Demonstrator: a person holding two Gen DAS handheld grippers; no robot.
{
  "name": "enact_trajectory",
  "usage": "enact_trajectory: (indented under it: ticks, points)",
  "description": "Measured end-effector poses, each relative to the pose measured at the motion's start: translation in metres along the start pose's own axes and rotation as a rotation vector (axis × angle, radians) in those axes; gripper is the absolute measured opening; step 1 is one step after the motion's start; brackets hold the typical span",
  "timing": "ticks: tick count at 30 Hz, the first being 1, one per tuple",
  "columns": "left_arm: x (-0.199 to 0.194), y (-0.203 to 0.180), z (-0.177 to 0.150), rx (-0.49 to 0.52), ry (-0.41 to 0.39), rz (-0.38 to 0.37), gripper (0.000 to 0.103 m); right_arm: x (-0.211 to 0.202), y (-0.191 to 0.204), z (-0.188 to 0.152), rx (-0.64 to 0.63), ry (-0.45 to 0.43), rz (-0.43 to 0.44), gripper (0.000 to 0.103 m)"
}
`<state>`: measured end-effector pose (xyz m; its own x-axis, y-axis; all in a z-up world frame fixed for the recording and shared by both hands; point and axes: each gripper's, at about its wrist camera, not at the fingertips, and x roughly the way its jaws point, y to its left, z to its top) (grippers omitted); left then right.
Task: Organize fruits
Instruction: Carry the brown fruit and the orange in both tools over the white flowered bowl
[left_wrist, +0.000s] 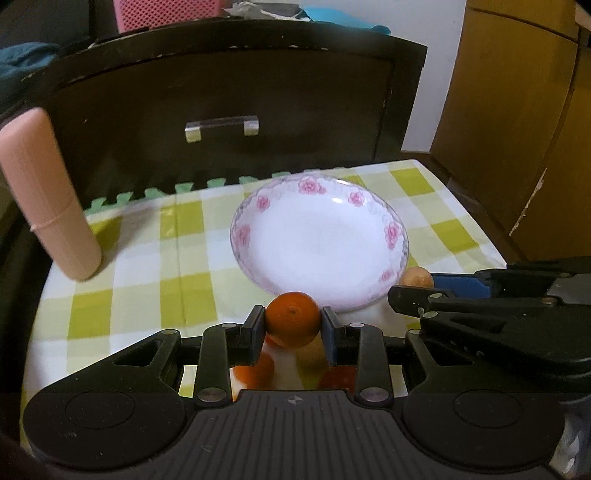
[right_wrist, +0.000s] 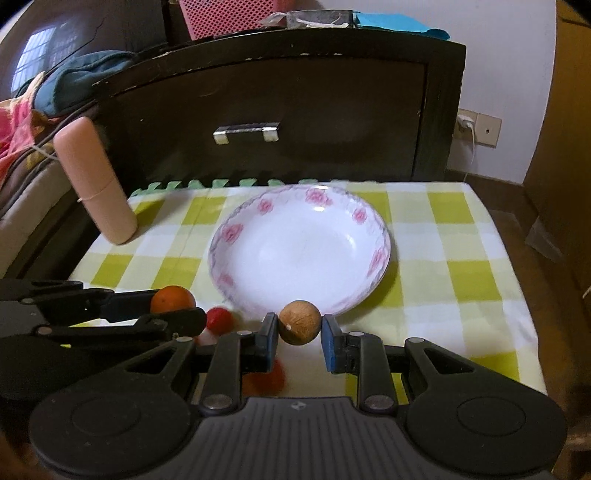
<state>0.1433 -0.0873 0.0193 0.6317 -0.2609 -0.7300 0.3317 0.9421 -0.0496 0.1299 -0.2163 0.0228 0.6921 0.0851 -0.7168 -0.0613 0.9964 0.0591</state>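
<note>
My left gripper (left_wrist: 293, 325) clamps the orange (left_wrist: 293, 319); my right gripper (right_wrist: 299, 326) barely pinches the brown fruit (right_wrist: 299, 322), which may slip short of the plate (right_wrist: 236, 236).

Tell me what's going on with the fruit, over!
Left gripper shut on orange. Right gripper around brown fruit, small gap on one side. Floral plate just ahead, no fruit in it. Path unobstructed.

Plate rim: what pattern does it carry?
Pink flowers around the rim of the white plate, joined by a greyish band; clearest in the right wrist view.
</note>
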Motion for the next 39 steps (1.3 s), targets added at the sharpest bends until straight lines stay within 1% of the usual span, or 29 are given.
enact_trajectory:
  ticks: [12, 17, 21, 26, 27, 39]
  points:
    - [0.042, -0.006, 0.021, 0.032, 0.020, 0.021, 0.038, 0.041, -0.020, 0.022, 0.005, 0.013, -0.022, 0.025]
    - [0.055, -0.006, 0.026, 0.035, 0.027, 0.028, 0.038, 0.055, -0.025, 0.026, 0.013, 0.013, -0.020, 0.025]
    - [0.066, -0.005, 0.026, 0.036, 0.048, 0.032, 0.038, 0.065, -0.027, 0.026, 0.010, 0.018, -0.016, 0.025]
    - [0.072, -0.003, 0.023, 0.036, 0.058, 0.038, 0.038, 0.075, -0.028, 0.027, 0.005, 0.028, -0.011, 0.025]
    - [0.073, -0.003, 0.023, 0.035, 0.037, 0.043, 0.038, 0.077, -0.028, 0.027, 0.005, 0.029, -0.009, 0.025]
    - [0.077, -0.002, 0.024, 0.046, 0.032, 0.055, 0.039, 0.087, -0.031, 0.026, 0.018, 0.035, 0.003, 0.025]
